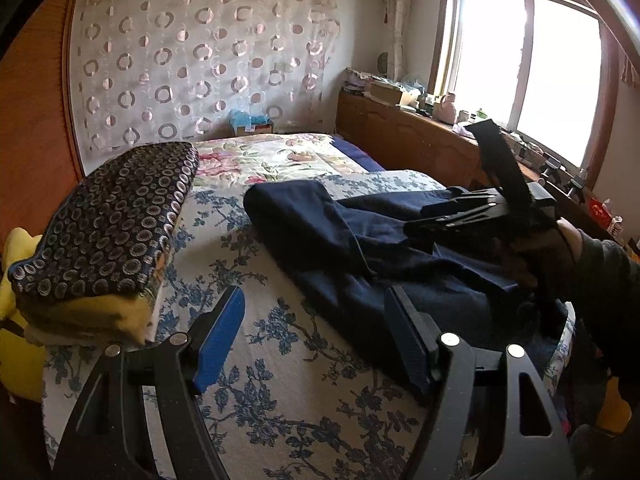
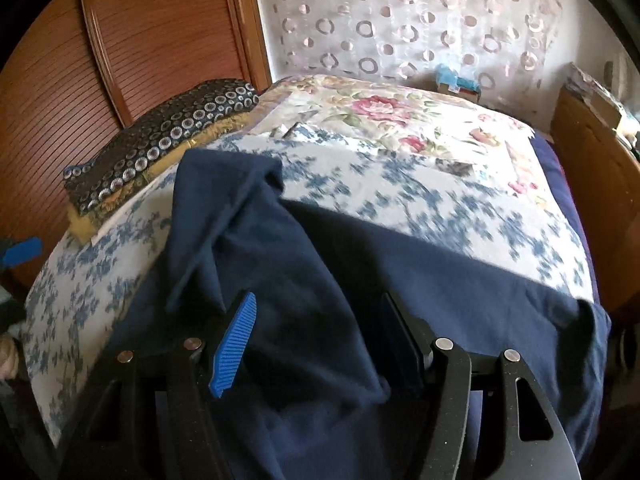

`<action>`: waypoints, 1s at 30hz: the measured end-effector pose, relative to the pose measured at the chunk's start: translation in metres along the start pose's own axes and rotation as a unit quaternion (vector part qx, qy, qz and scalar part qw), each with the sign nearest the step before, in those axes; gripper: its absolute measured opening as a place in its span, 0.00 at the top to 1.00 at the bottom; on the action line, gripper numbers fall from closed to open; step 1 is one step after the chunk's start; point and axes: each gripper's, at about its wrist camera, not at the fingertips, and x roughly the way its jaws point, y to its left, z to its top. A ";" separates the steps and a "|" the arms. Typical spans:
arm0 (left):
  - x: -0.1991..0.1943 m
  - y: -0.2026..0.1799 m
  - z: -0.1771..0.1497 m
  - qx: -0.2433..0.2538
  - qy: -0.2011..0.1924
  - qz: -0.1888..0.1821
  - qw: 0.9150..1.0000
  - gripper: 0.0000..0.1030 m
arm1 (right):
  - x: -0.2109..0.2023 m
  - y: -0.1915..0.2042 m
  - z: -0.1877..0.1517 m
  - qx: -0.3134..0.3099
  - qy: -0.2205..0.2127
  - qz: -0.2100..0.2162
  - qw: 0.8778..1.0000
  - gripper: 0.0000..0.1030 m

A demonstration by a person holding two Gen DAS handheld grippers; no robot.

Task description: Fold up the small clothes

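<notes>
— Left wrist view: we are holding the left gripper over a bed, its blue-padded fingers standing wide apart with nothing between them. What are we seeing ahead?

— We are looking at a navy garment lying rumpled on the blue-flowered bedspread, toward the right of the bed. The right gripper is hovering above the garment's right part, gripped by a hand in a dark sleeve; from here we cannot tell how its jaws are standing.

— And the right wrist view?

— There we are seeing the right gripper with its fingers spread apart and the navy garment bunching up between them, though they are not closing on it. One corner of the cloth is lying folded over toward the far left.

— Anything else on the bed?

— A dark cushion with ring patterns is sitting on yellow bedding at the left, and a rose-printed quilt is lying at the far end. A window is glowing at the far right above a wooden cabinet.
</notes>
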 end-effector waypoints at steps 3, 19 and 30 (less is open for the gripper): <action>0.006 -0.002 -0.001 0.000 0.007 -0.001 1.000 0.29 | 0.003 -0.004 -0.005 0.008 0.012 0.003 1.000 0.35; 0.006 0.000 -0.001 -0.001 0.009 0.002 1.000 0.29 | -0.014 0.025 -0.016 -0.022 -0.007 0.079 0.997 0.86; 0.007 -0.001 -0.004 -0.005 0.012 0.004 1.000 0.29 | 0.025 0.046 -0.024 -0.093 0.038 0.015 0.995 0.33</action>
